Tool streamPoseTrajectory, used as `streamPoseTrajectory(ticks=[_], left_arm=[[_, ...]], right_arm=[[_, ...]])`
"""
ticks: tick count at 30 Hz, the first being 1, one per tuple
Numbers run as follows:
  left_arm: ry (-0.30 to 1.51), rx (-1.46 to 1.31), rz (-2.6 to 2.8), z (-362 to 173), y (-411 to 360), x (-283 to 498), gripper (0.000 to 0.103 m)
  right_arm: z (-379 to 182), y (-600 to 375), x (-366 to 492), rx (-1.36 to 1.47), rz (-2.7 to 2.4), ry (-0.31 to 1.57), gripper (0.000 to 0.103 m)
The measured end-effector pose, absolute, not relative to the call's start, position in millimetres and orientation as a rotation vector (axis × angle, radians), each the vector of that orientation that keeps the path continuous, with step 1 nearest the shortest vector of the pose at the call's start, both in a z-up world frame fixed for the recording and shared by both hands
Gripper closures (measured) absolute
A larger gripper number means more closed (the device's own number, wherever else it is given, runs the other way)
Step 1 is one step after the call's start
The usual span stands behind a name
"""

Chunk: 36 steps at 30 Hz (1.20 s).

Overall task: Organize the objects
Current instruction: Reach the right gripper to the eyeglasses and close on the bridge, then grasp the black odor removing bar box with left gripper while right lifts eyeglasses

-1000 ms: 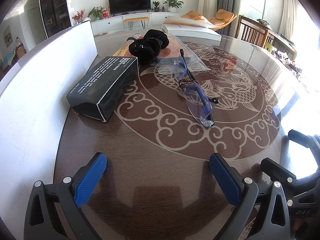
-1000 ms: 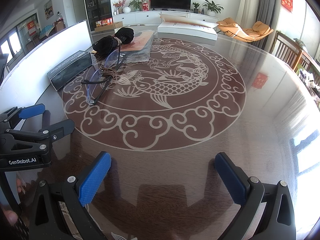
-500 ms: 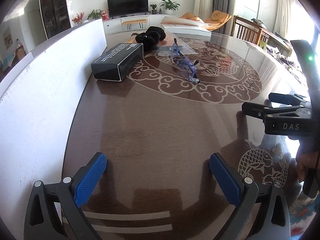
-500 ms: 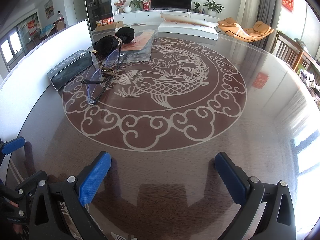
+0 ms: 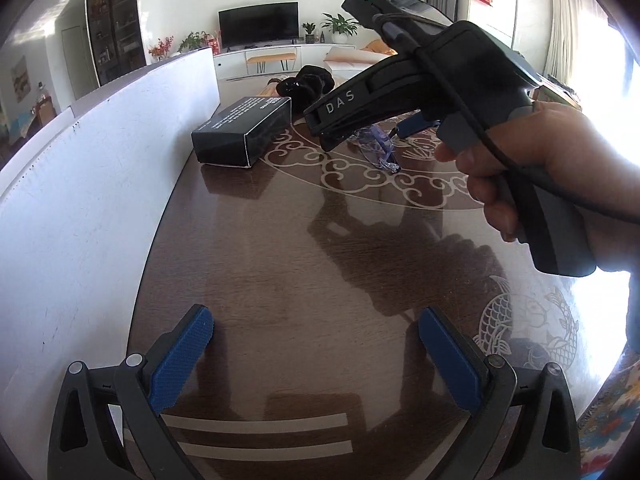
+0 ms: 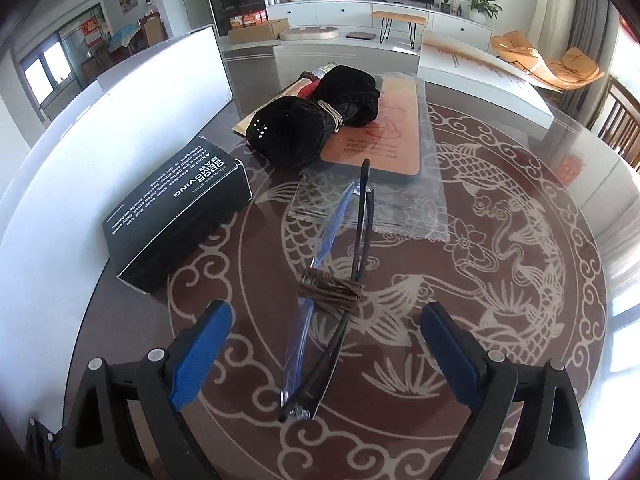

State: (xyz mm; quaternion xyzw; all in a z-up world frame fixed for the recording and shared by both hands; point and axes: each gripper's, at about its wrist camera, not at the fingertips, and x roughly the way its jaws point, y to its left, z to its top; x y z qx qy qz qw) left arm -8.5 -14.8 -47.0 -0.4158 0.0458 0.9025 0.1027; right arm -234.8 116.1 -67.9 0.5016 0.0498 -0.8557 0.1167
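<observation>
Folded glasses [image 6: 332,296] with blue lenses and a brown cord wound round them lie on the round table, between the open fingers of my right gripper [image 6: 326,344], which is just above them. They also show in the left wrist view [image 5: 380,148]. A black box [image 6: 176,212] lies to their left, also in the left wrist view [image 5: 244,130]. A black cloth bundle [image 6: 316,120] sits behind on a clear-wrapped orange card [image 6: 384,132]. My left gripper [image 5: 316,356] is open and empty near the table's front edge, behind the right gripper's body [image 5: 420,88].
A white board [image 5: 100,168] stands along the table's left edge. The dark round table [image 5: 320,248] has a pale fish pattern. White flat boxes [image 6: 480,76] lie at the far side. Chairs [image 6: 620,120] stand at the right.
My right gripper has moved forward over the glasses, which now lie between its fingers. My left gripper has pulled back toward the table's near edge and now looks at the right gripper from behind.
</observation>
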Motion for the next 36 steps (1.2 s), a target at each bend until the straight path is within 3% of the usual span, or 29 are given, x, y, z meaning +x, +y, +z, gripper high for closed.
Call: streamPoseTrajectory(ticks=[2, 4, 7, 9, 24, 26, 30, 36], left_arm=[[0.135, -1.227, 2.664, -47, -15, -9, 0.0], [0.135, -1.226, 2.665, -47, -15, -8, 0.0], [0.134, -1.226, 2.664, -47, -15, -9, 0.0], [0.135, -1.226, 2.665, -47, -15, -9, 0.0], [0.135, -1.225, 2.665, -47, -16, -8, 0.0], [0.134, -1.224, 2.666, -47, -15, -8, 0.0], [0.133, -1.222, 2.669, -47, -15, -8, 0.0], [0.138, -1.229, 2.669, -46, -14, -8, 0.0]], right_arm=[[-68, 107, -239, 1.43, -2.536, 0.189, 0.022], [-65, 107, -237, 1.41, -2.565, 0.179, 0.044], [-62, 117, -229, 1.392, -2.593, 0.158, 0.068], [-61, 127, -220, 1.38, -2.6, 0.162, 0.071], [-60, 234, -106, 1.311, -2.693, 0.267, 0.071], [-62, 239, -102, 1.294, -2.696, 0.254, 0.066], [-65, 248, -100, 1.305, -2.693, 0.164, 0.032], [-69, 250, -99, 1.319, -2.675, 0.126, 0.025]])
